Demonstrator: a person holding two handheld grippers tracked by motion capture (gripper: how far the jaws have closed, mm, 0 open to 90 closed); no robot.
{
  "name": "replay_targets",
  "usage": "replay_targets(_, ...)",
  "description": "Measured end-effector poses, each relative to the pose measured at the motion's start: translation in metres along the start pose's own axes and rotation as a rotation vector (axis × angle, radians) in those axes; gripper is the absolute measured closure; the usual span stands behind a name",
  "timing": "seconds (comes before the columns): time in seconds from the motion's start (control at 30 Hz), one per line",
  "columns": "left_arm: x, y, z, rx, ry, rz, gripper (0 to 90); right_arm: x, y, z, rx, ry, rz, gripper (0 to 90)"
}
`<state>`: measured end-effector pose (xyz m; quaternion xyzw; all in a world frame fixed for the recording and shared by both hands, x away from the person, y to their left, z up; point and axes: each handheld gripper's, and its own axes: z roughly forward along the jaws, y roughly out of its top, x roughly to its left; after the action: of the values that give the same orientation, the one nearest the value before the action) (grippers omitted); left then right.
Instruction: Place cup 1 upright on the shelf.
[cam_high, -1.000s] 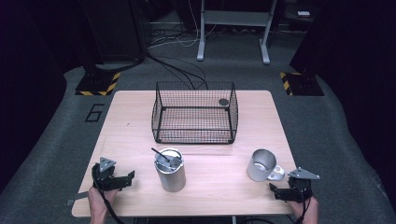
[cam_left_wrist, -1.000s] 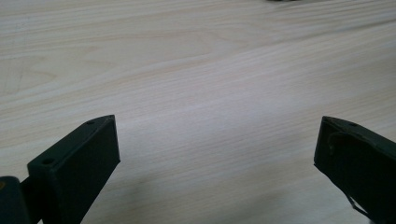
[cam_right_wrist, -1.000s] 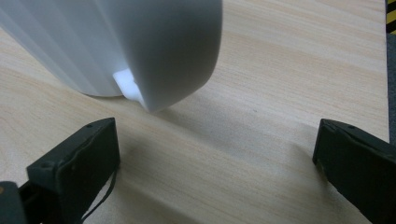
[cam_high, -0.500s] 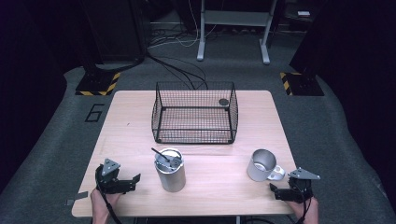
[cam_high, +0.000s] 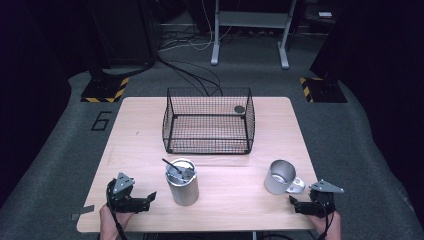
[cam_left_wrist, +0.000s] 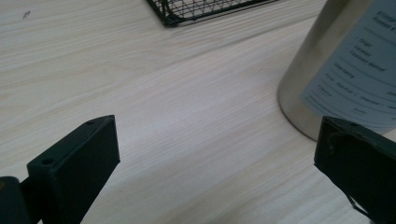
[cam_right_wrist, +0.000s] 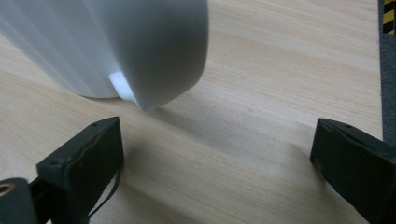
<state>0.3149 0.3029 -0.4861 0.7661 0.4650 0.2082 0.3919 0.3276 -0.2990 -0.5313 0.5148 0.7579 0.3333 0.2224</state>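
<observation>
The left tongs (cam_high: 145, 199) are hovering low over the tabletop (cam_high: 135, 150) with jaws spread wide, just beside the steel canister (cam_high: 182, 182) that is standing near the front edge. The right tongs (cam_high: 296, 205) are also gaping, empty, close to the metal mug (cam_high: 280, 177), behind which the wire basket (cam_high: 208, 121) is sitting.
</observation>
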Motion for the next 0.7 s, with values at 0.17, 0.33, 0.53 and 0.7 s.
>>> replay_targets(0.17,-0.010,0.006,-0.004,-0.022,-0.045,0.021,0.0,0.000,0.000,0.000,0.004,-0.002,-0.001,3.1)
replay_targets(0.33,-0.019,0.014,-0.008,-0.048,-0.091,0.038,0.0,0.000,0.000,0.000,0.004,-0.002,0.001,2.8)
replay_targets(0.53,-0.031,0.021,-0.010,-0.063,-0.122,0.072,0.0,0.000,0.001,0.000,0.009,0.004,0.000,0.9)
replay_targets(0.7,-0.037,0.024,-0.010,-0.077,-0.147,0.078,0.0,0.001,0.001,0.001,0.017,0.008,-0.005,0.0)
